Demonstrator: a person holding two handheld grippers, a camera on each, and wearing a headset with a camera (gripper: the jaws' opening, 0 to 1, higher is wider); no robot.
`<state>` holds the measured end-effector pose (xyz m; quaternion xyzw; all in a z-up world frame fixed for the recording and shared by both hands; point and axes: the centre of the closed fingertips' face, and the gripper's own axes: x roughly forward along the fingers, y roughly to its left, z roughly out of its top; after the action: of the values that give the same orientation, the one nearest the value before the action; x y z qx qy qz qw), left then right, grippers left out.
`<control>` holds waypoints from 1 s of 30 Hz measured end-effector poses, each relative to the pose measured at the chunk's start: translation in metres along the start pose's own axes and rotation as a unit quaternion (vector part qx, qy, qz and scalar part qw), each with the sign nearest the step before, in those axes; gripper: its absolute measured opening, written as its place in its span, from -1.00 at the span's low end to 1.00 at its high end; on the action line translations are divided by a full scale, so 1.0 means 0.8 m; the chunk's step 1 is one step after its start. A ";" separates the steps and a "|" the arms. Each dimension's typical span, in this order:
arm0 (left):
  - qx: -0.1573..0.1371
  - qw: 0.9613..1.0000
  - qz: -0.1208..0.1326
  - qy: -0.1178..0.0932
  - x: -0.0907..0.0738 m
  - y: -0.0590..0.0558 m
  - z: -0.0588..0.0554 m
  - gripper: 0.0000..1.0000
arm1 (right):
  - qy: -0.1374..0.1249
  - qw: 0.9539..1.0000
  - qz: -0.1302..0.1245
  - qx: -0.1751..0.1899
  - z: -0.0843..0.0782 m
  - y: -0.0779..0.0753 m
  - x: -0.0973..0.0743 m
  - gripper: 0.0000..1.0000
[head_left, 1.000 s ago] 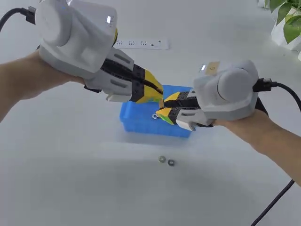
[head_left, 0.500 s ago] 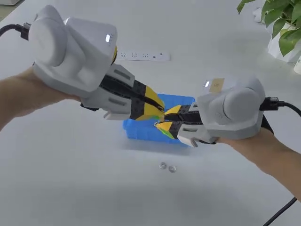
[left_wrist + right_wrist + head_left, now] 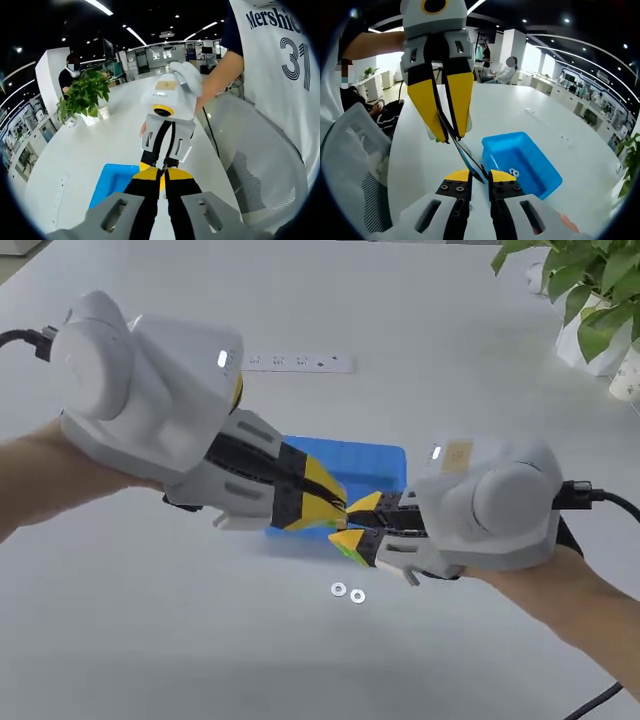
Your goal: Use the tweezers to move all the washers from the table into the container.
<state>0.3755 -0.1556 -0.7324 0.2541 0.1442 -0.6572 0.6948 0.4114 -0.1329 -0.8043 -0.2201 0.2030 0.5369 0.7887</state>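
1. The person holds both arms forward over the white table (image 3: pixel 150 640), forearms coming in from the two sides. The left hand (image 3: pixel 60 470) carries the left gripper (image 3: pixel 336 507) higher and it points down to the right. The right hand (image 3: pixel 545 575) carries the right gripper (image 3: pixel 352 524) lower and it points to the left.
2. The two grippers meet tip to tip, just at the near edge of the blue container (image 3: pixel 350 462).
3. The left gripper has its yellow jaws closed on the tweezers (image 3: pixel 465 150), which come out from between them as a thin dark strip.
4. The right gripper's jaws stand narrow, with the lower end of the tweezers in the gap. Whether they press on it, I cannot tell.
5. From the head view, two washers (image 3: pixel 348 592) lie close together on the table, near the container on the person's side, below the gripper tips.
6. The right gripper view looks into the container, where a washer (image 3: pixel 514 173) lies on the bottom.
7. The left gripper view looks along the closed jaws at the right gripper facing it, with the container to the left of the jaws and the person's numbered jersey (image 3: pixel 280 60) behind.
8. A power strip (image 3: pixel 295 362) lies beyond the container, and a plant (image 3: pixel 585 290) stands at the far right corner
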 end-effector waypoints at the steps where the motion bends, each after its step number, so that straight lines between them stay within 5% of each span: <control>1: -0.001 1.000 -0.001 0.000 0.001 -0.002 -0.001 -0.86 | 0.001 1.000 0.002 0.002 -0.002 0.002 0.000 -0.73; 21: -0.028 0.999 -0.017 -0.007 0.013 -0.020 -0.022 -0.87 | 0.009 0.999 0.025 0.032 -0.027 0.031 0.007 -0.73; 30: -0.025 1.000 -0.014 -0.011 0.018 -0.015 -0.028 -0.89 | 0.012 0.999 0.030 0.044 -0.035 0.034 0.009 -0.73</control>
<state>0.3682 -0.1554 -0.7607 0.2278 0.1565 -0.6660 0.6928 0.3860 -0.1344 -0.8349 -0.1851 0.2423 0.5478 0.7791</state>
